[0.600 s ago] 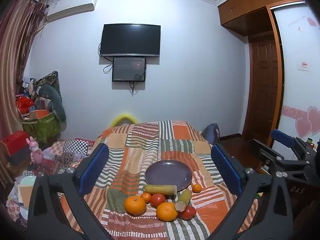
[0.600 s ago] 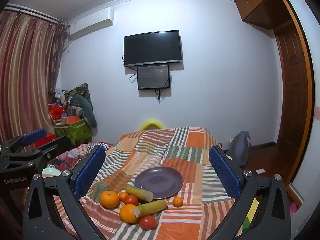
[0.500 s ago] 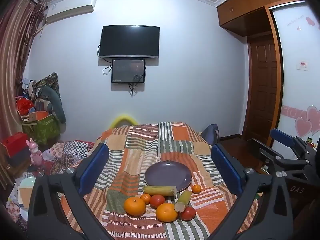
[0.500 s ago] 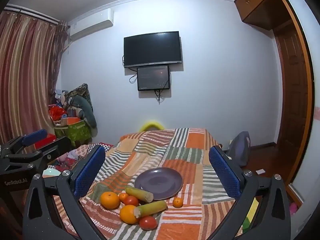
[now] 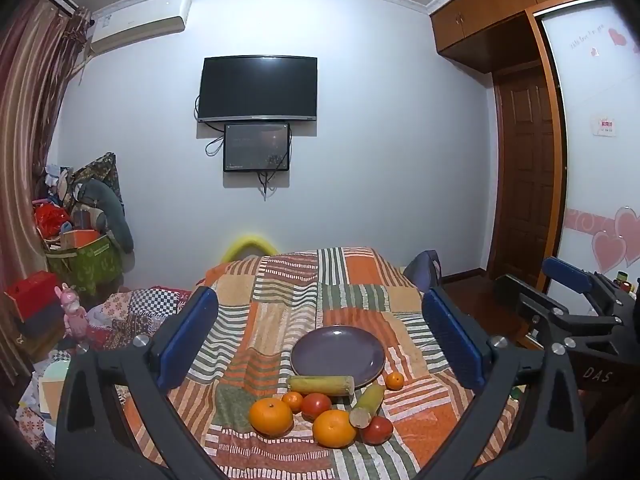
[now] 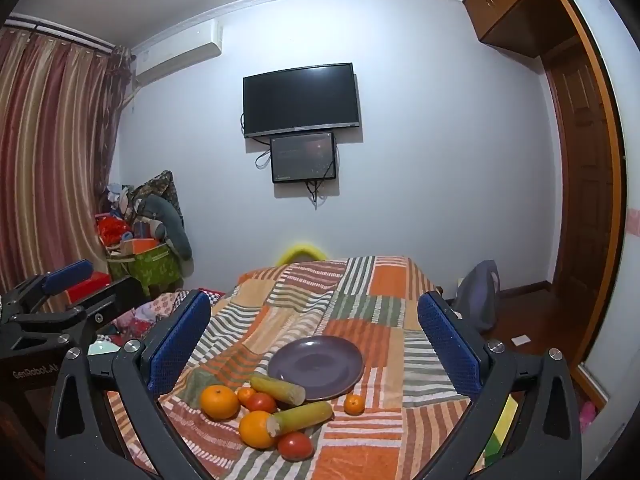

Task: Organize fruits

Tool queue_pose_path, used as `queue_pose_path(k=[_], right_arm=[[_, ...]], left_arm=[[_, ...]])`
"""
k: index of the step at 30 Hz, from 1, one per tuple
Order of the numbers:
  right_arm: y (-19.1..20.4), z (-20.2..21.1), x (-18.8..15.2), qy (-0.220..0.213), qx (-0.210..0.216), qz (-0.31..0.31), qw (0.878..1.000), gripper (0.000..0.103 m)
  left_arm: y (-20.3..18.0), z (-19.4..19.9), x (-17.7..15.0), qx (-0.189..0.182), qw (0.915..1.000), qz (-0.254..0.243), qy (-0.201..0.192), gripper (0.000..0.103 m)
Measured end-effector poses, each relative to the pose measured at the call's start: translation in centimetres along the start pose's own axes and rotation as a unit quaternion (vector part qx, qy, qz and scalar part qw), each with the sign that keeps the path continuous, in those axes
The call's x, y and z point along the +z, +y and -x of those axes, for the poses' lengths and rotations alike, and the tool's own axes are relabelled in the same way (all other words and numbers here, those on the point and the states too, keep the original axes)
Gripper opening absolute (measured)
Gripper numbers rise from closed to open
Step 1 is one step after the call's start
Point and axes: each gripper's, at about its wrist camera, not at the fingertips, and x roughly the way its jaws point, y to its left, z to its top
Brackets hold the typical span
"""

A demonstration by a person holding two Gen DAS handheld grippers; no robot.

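Note:
An empty purple plate (image 5: 338,350) (image 6: 316,362) lies on a striped patchwork cloth (image 5: 288,280) over a table. In front of it sit two large oranges (image 5: 271,416) (image 6: 219,401), small mandarins (image 5: 395,381) (image 6: 354,404), two red tomatoes (image 5: 316,406) (image 6: 295,445) and two yellow-green sugarcane pieces (image 5: 321,385) (image 6: 304,417). My left gripper (image 5: 320,336) hovers open above and short of the fruit, holding nothing. My right gripper (image 6: 314,338) is likewise open and empty, also back from the fruit. Each gripper shows at the edge of the other's view.
A TV (image 5: 258,90) and a smaller screen hang on the far wall. Boxes, bags and toys (image 5: 80,240) pile up at the left by the curtain. A wooden door (image 5: 528,176) and wardrobe stand at the right. A grey bag (image 6: 480,292) sits beside the table.
Both views shift only slightly; the room sits a touch lower in the pictures. The fruit and plate have not moved, and both grippers stay open.

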Motion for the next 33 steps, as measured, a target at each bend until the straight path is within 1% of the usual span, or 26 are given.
queue_pose_path(k=[33], right_arm=[[0.25, 0.11, -0.02, -0.002, 0.002, 0.006, 1.0, 0.103]], left_arm=[[0.37, -0.26, 0.03, 0.002, 1.0, 0.007, 0.002, 0.103]])
